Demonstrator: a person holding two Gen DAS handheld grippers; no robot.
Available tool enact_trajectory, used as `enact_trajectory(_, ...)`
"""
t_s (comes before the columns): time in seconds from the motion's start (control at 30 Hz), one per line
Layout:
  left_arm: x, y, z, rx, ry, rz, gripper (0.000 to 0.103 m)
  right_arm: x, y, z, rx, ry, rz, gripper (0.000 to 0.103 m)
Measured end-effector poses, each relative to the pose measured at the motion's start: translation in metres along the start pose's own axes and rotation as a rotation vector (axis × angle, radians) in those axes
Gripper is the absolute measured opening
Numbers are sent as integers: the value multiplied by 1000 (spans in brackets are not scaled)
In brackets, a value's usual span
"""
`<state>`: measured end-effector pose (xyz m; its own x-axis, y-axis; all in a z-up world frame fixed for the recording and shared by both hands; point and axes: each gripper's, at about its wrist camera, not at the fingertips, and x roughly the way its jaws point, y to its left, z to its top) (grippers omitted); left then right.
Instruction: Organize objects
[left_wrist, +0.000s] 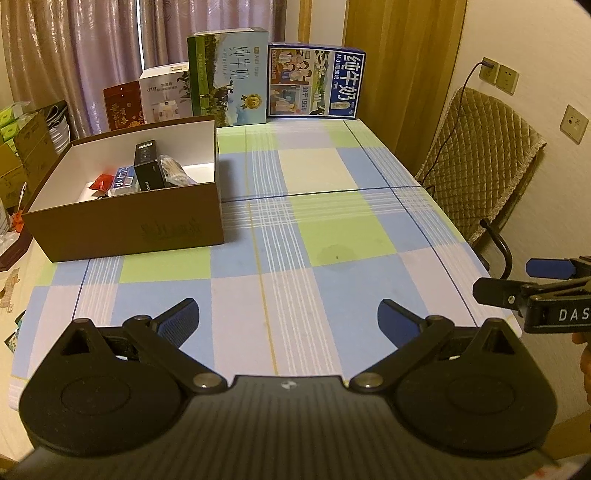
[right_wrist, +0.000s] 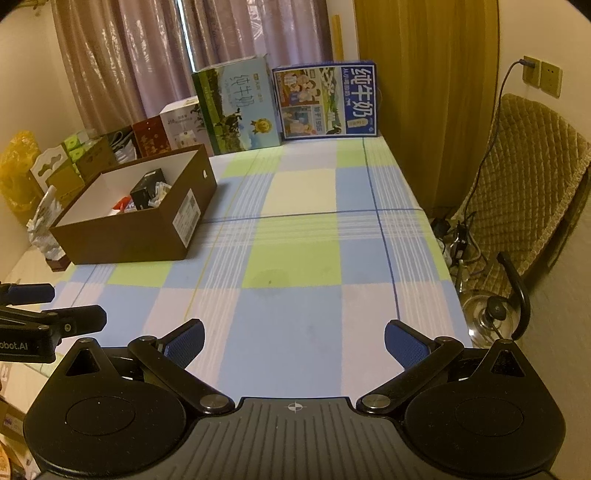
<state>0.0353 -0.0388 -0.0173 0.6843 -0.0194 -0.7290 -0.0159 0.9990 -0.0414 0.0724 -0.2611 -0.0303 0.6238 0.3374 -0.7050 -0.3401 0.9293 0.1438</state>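
Checked cloth table; brown cardboard box holds small packets, probably snacks.

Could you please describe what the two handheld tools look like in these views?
Both match: matte black bodies with a ribbed top, two round discs, silver pivot pins and angled black linkages ending in blue textured pads. The left tool bears a small white mark at centre, the right tool a white crosshair. White lettering runs along their sides. No cables or sleeves are visible.
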Motion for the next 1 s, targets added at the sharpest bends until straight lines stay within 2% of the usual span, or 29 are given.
enact_trajectory(0.23,-5,-4,-4,1,-1,-6,102,-6,3,-10,2,-2,-3,101)
enact_trajectory(1.0,-8,-2,-3,-8,-4,-1,102,-8,7,-10,-8,-3,1,101)
